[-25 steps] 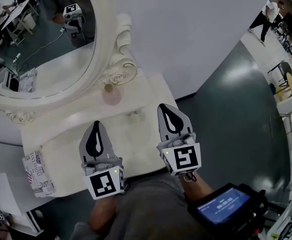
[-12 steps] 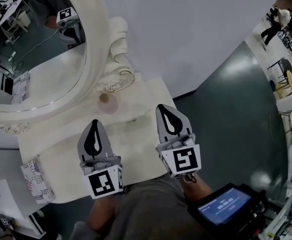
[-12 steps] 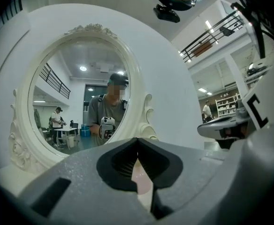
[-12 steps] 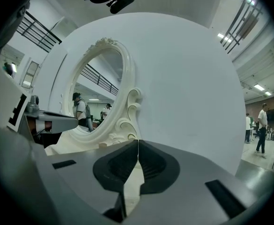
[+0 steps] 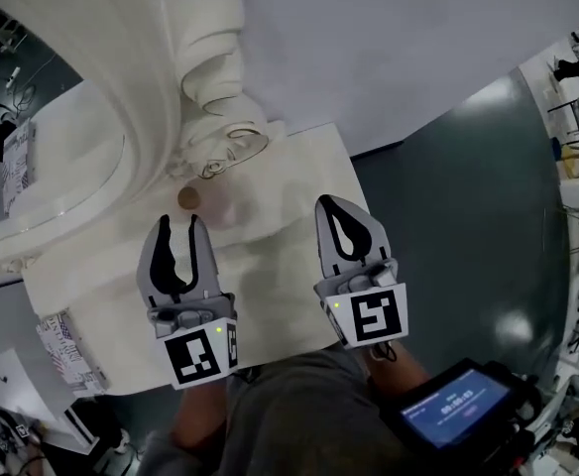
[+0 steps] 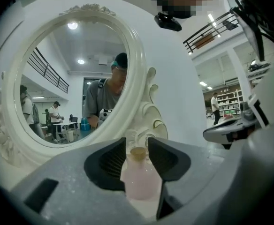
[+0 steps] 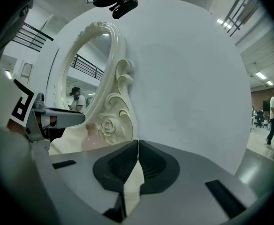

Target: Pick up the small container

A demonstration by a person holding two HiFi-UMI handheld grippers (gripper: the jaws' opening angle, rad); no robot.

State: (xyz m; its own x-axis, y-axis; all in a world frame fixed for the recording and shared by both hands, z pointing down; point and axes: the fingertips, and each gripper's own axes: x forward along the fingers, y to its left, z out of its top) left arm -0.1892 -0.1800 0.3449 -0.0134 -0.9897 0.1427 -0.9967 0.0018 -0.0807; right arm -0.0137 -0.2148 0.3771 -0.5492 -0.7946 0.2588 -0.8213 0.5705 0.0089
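The small container [image 5: 213, 206] is a pale pink bottle with a brown cap, standing on the white vanity table [image 5: 280, 296] at the foot of the mirror frame. My left gripper [image 5: 179, 226] is just short of it, slightly to its left, and its jaws are opening. In the left gripper view the container [image 6: 140, 179] shows through the gap of the left gripper [image 6: 137, 146], and the pads do not press on it. My right gripper [image 5: 337, 206] hovers over the table's right part, shut and empty. The right gripper view shows the right gripper [image 7: 137, 144] and the container [image 7: 91, 139] far left.
An ornate white mirror frame [image 5: 205, 77] rises right behind the container, against a white wall. A patterned box [image 5: 63, 350] sits beyond the table's left edge. The table ends just right of my right gripper, above dark floor [image 5: 468, 196]. A screen device [image 5: 458, 405] is on the right forearm.
The left gripper's jaws have gone from shut to parted. Both grippers have come closer to the mirror frame, and the container now stands just ahead of the left jaws.
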